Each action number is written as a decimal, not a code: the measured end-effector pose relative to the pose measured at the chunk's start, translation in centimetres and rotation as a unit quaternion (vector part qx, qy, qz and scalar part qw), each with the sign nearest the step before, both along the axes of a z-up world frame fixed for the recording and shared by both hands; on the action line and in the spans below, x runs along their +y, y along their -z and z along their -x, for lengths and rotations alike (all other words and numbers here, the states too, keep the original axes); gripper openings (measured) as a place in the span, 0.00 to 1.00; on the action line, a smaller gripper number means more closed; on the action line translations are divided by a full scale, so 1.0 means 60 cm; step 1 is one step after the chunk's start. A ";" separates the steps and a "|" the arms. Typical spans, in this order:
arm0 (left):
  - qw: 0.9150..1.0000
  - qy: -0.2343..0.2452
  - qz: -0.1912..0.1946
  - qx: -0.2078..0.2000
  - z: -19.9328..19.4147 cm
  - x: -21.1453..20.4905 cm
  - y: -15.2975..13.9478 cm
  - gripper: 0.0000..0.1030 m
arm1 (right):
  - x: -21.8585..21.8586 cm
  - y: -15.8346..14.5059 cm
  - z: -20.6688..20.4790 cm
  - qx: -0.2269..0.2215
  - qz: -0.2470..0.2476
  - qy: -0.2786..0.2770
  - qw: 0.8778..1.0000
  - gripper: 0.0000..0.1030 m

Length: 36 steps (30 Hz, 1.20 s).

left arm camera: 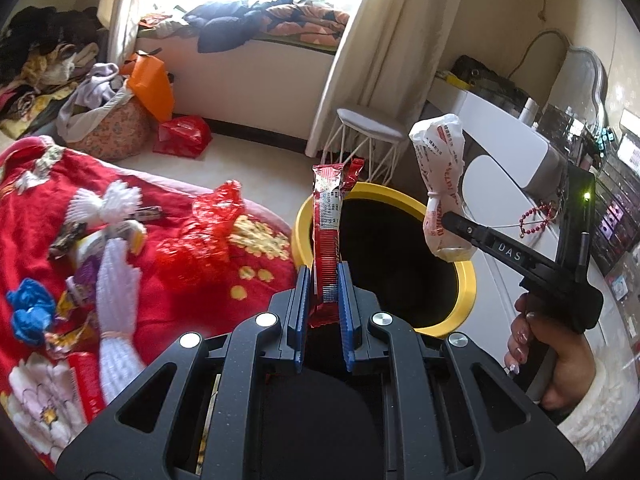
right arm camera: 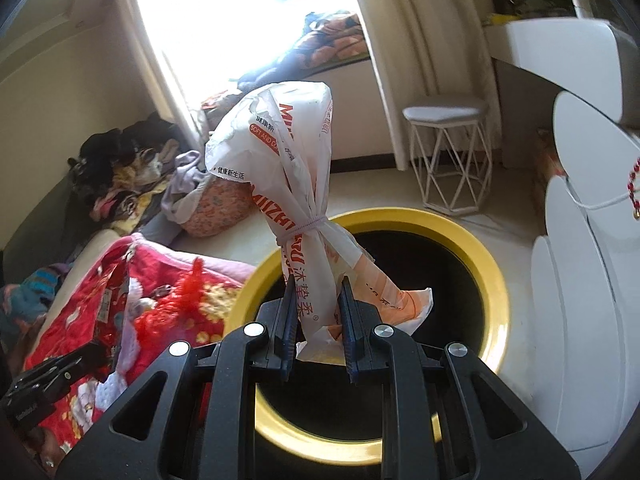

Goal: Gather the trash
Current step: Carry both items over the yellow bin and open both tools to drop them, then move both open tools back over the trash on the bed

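A: Left gripper (left arm camera: 324, 280)?
B: Clamped tight on a long red wrapper (left arm camera: 328, 236), standing upright between the blue pads (left arm camera: 345, 300), just above the near left rim of the yellow bin (left arm camera: 466, 280).

A: Right gripper (right arm camera: 318, 316)?
B: Pinched on a white plastic bag (right arm camera: 280, 152) tied at the waist with string, held tilted over the bin's dark mouth. Gripped by a hand (left arm camera: 556, 360) at far right in the left view.

A: More trash around?
B: Scattered on the red blanket (left arm camera: 168, 280) to the left: a crumpled red bag (left arm camera: 212, 224), a blue scrap (left arm camera: 30, 308), small wrappers. White stool (left arm camera: 368, 136) beyond the bin.
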<state>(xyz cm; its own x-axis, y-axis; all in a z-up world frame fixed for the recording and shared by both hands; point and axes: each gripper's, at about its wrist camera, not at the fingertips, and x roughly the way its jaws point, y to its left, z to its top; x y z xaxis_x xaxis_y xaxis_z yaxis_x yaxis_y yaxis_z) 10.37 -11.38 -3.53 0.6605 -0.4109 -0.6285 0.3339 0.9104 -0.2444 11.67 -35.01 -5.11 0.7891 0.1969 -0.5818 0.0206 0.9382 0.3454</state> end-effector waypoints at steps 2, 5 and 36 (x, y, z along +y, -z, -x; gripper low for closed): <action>1.000 0.006 -0.005 0.005 -0.012 -0.016 0.005 0.09 | -0.006 0.006 -0.002 0.008 -0.002 0.007 1.000 0.18; 1.000 0.014 -0.011 0.014 -0.026 -0.032 0.015 0.09 | -0.019 0.020 -0.008 0.022 -0.012 0.016 1.000 0.18; 0.999 -0.045 -0.004 -0.013 -0.036 -0.007 0.008 0.90 | -0.005 0.003 0.008 -0.030 0.016 0.036 0.999 0.74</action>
<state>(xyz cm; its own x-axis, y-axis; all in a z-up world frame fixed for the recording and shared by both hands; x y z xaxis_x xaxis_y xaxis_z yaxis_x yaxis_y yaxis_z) 12.53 -11.82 -4.01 0.7109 -0.3438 -0.6135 0.2563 0.9390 -0.2293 11.19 -35.28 -5.31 0.8340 0.1195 -0.5387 0.0697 0.9457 0.3175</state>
